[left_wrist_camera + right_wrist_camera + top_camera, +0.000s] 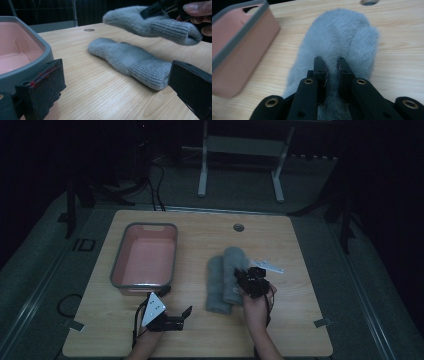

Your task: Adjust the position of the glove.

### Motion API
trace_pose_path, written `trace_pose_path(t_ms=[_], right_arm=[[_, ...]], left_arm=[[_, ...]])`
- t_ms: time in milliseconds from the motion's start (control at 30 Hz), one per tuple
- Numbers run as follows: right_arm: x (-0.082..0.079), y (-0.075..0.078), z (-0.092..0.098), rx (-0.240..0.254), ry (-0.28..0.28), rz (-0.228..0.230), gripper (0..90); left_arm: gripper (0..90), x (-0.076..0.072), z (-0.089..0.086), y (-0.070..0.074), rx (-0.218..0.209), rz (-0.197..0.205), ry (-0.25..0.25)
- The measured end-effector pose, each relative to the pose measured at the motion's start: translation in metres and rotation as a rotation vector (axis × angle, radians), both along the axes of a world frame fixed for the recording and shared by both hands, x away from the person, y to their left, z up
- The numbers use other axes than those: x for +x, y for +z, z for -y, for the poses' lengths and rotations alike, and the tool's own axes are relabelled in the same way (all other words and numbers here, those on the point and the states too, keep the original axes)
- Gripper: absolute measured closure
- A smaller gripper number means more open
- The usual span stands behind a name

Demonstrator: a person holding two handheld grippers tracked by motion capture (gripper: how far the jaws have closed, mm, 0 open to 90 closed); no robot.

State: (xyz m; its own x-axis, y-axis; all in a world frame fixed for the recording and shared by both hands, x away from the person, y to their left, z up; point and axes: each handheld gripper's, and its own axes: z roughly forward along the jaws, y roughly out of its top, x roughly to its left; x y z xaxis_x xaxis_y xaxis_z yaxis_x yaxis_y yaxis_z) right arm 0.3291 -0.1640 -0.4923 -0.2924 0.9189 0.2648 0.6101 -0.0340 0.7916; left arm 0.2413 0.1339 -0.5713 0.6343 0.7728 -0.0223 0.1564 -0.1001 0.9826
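Writing: "ID" in pale letters on the dark floor mat [83, 245], at 9 o'clock from the table; no other readable label.
Bin: a pink rectangular plastic bin with a grey rim [118, 265] sits at 10 o'clock on the light wooden table [200, 330]; its inside looks empty.
Left gripper: the left gripper [176, 312] rests at 7 o'clock on the table, just below the bin's near corner; its jaws stand wide apart with nothing between them.
Lying mitten: a grey fuzzy mitten with a ribbed cuff [130, 61] lies flat on the table near the centre, cuff towards the person.
Held mitten: a second grey fuzzy mitten with a ribbed cuff [339, 40] is lifted clear of the wood, just right of the lying one.
Right gripper: the right gripper [332, 66], at 4 o'clock from the centre, has its jaws pinched tight on the held mitten's fur.
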Motion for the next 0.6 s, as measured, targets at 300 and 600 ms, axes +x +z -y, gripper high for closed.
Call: trace_pose_path(t_ms=[300,600], right_arm=[[0.001,-0.021,-0.044,-0.006,0.001,-0.058,81.1],[0.001,-0.039,-0.047,0.003,0.019,-0.085,69.2]], left_arm=[[1.3,0.0,-0.001,0.0,0.0,-0.001,-0.01],[1.4,0.001,-0.002,0.0,-0.018,-0.012,-0.018]])
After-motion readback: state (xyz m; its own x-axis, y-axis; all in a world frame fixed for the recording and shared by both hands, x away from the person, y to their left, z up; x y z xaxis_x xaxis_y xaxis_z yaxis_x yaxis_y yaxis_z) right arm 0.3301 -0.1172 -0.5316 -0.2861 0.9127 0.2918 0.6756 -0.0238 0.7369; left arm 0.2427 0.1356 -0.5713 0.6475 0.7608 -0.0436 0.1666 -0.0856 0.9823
